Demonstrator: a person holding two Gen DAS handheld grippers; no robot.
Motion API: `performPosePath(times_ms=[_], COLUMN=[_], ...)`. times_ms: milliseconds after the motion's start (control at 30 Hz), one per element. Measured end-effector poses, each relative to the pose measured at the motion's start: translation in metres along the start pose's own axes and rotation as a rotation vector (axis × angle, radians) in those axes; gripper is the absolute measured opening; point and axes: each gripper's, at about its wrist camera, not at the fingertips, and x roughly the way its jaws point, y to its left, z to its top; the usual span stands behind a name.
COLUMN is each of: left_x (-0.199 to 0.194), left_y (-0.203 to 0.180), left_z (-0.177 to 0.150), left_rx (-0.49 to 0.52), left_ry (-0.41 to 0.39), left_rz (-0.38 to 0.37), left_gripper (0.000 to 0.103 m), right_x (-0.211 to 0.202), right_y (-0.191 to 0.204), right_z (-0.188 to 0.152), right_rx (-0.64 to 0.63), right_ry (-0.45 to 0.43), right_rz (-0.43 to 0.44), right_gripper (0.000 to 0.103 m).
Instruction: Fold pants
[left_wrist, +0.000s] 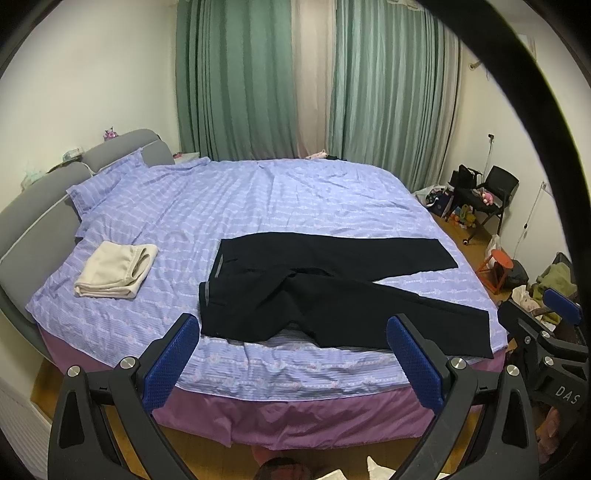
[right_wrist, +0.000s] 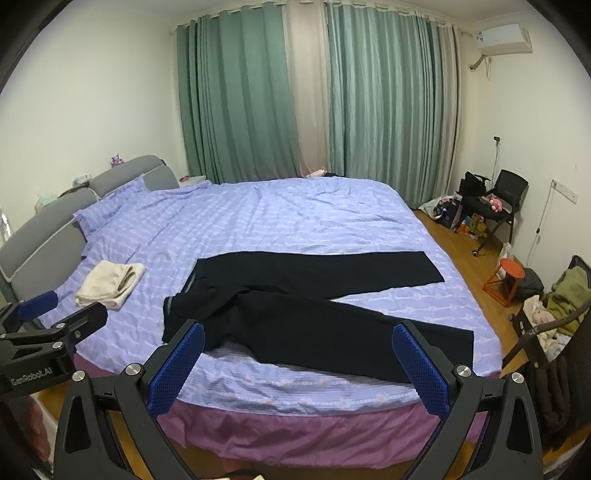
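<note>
- Black pants (left_wrist: 317, 291) lie flat at the bed's near edge, open from above and from 6 o'clock.
- Bare sheet (left_wrist: 295, 195) stretches toward 12 o'clock, unobstructed.
- A folded cream garment (left_wrist: 116, 273) sits at 9 o'clock, well apart from the waistband.
- At 3 o'clock, off the bed: orange stool (left_wrist: 496, 267), black chair (left_wrist: 498, 188), piled clothes (right_wrist: 561, 295).

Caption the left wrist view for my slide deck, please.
Open left gripper faces unfolded black pants on a purple bed.
</note>
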Motion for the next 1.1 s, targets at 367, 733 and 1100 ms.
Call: performPosePath(times_ms=[367,733,1100], left_x=[-0.0053,-0.0052,-0.0065], left_y=[0.0045,0.0097,0.0097], left_z=[-0.0008,-0.0034,-0.0057], left_rx=[-0.011,-0.017,-0.020], left_ry=[-0.023,-0.036,-0.043], left_rz=[0.010,0.012,0.010], left_gripper=[0.103,0.103,0.103], right_x=[-0.0025,-0.0021,-0.0023], right_y=[0.0003,0.0007,0.0005], right_z=[-0.0044,-0.0034,-0.0046], right_rx=[0.000,0.003,0.003], right_ry=[-0.012,-0.015,-0.016], right_rz=[0.011,0.014,0.015], right_gripper=[0.102,0.102,0.102])
